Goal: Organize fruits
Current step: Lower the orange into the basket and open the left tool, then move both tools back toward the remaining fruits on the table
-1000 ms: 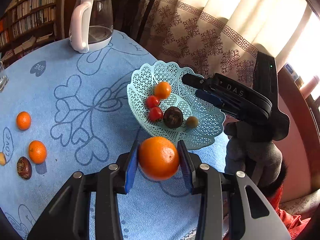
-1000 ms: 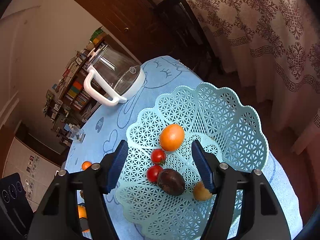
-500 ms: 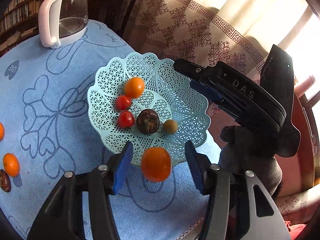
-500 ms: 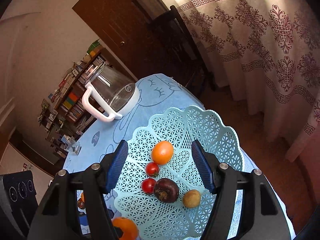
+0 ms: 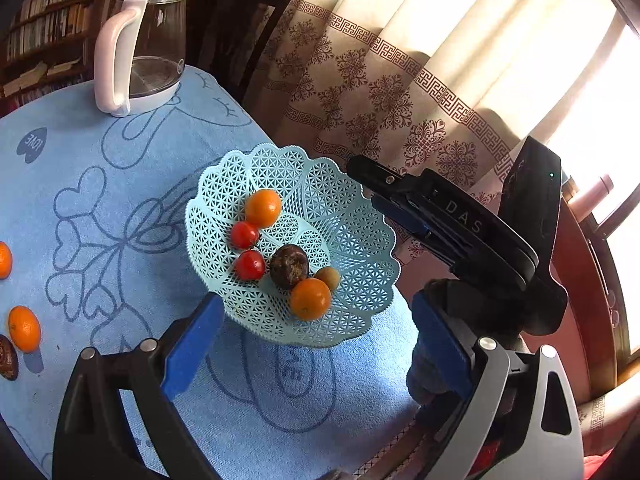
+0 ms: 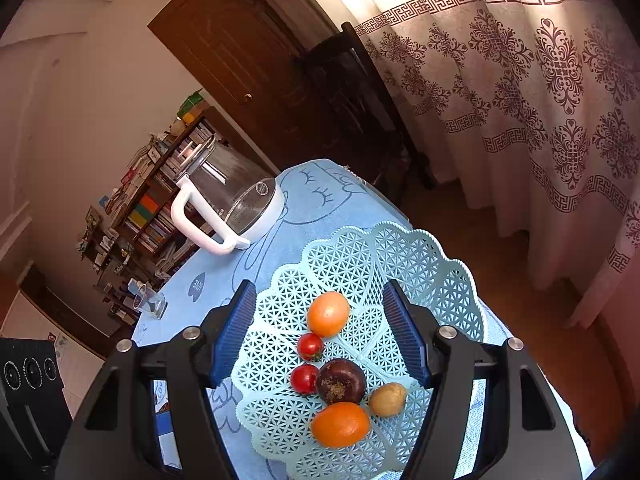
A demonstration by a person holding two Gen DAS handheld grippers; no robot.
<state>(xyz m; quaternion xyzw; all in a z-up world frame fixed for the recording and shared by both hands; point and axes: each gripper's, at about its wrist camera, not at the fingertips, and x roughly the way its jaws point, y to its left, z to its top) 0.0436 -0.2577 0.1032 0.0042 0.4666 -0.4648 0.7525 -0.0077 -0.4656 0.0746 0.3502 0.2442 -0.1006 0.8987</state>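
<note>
We read the task as partly complete. The basket (image 5: 352,264), a pale green lattice bowl, sits on the blue tablecloth (image 5: 100,168) near the table's edge on the curtain side, and it already holds six pieces of fruit. At its near side lies an orange (image 5: 310,299), touching the dark purple fruit (image 5: 289,266) behind it. Just beside these is a small yellow-brown fruit (image 5: 328,277). Two red tomatoes (image 5: 245,235) lie one behind the other toward the basket's left, and a second orange (image 5: 263,208) rests at the far side, next to the farther tomato.

Still outside the basket, at the left edge of the left wrist view, we count two loose oranges (image 5: 24,328) and a dark brown fruit (image 5: 7,357), all on the cloth and well apart from the basket. We judge that these remain to be collected; other fruit may lie out of view.

The left gripper (image 5: 316,336) hangs just above the basket's near rim; its jaws are opening and stand wide, with nothing between the pads. The right gripper (image 6: 320,336) is held above the basket from the other side, jaws parted about halfway and gripping nothing.

Beyond the basket stand a glass kettle (image 5: 140,44) with a white handle and a drinking glass (image 6: 149,300).
</note>
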